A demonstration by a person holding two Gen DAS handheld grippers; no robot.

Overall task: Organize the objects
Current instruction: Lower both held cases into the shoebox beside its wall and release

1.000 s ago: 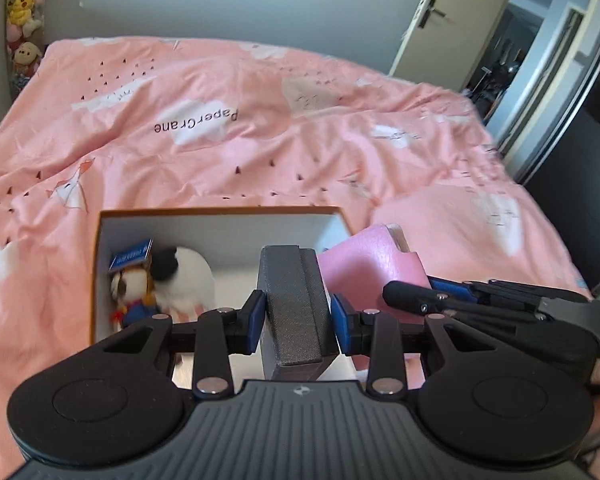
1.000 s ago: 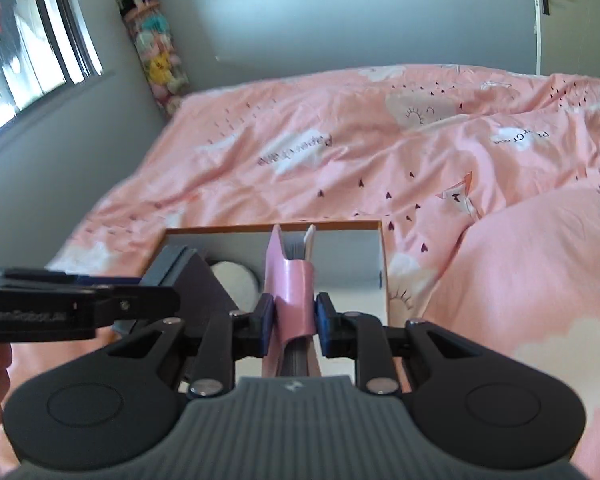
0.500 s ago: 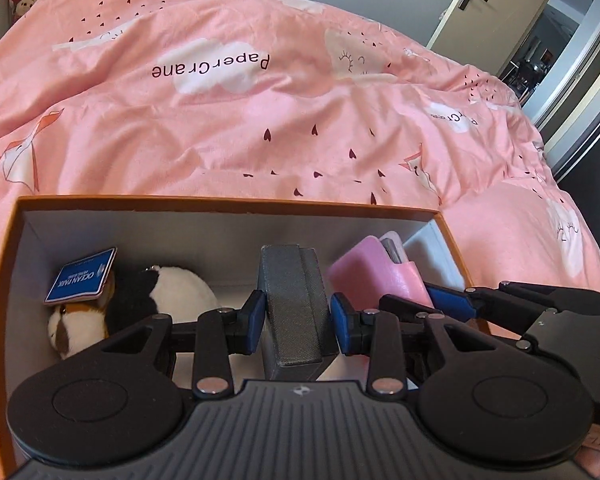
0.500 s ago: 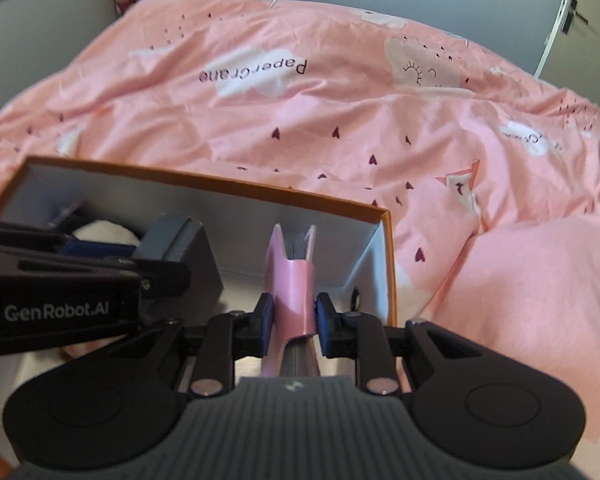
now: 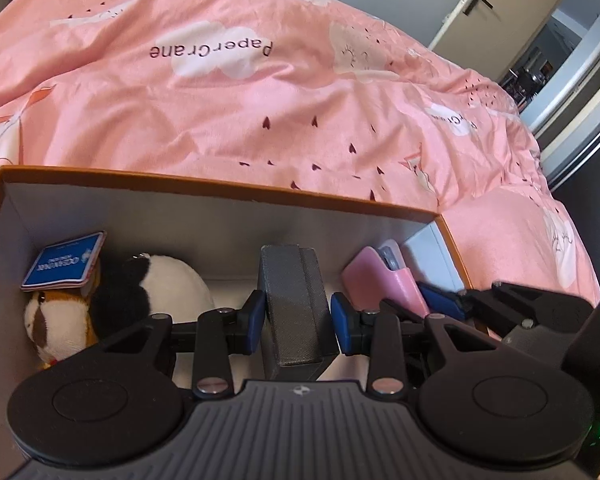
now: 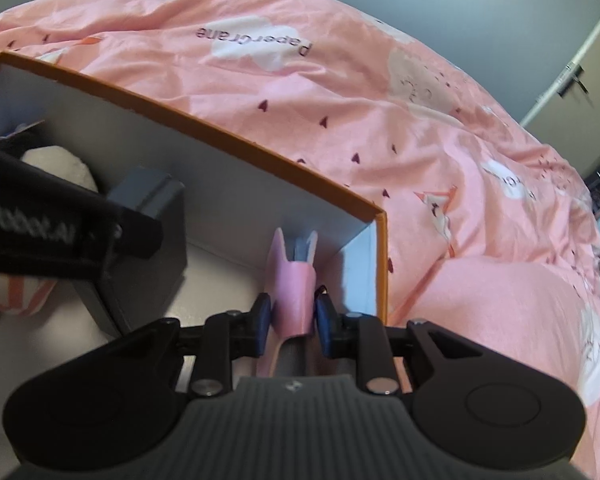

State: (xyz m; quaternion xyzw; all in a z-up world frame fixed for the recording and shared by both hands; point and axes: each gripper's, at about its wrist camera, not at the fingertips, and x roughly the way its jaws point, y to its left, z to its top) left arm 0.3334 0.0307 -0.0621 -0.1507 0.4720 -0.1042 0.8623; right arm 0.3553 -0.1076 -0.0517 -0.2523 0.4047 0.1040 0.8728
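An orange-rimmed cardboard box [image 5: 220, 191] with white inner walls lies on the bed. My left gripper [image 5: 298, 322] is shut on a dark grey box [image 5: 294, 304] and holds it inside the cardboard box, near the middle. My right gripper [image 6: 290, 322] is shut on a pink case [image 6: 292, 292] and holds it upright in the box's right corner [image 6: 364, 216]. The pink case also shows in the left wrist view [image 5: 384, 284], right of the grey box. Plush toys [image 5: 112, 300] with a blue tag [image 5: 66, 266] lie in the left part of the box.
The box rests on a pink duvet [image 5: 280, 92] printed with clouds and "PaperCrane". A door [image 5: 476, 0] and a doorway stand at the far right. A striped plush [image 6: 16, 292] lies low in the box in the right wrist view.
Both grippers have gone lower and deeper into the box with their objects. The box walls now fill more of each view, and the pink case has reached the right corner.
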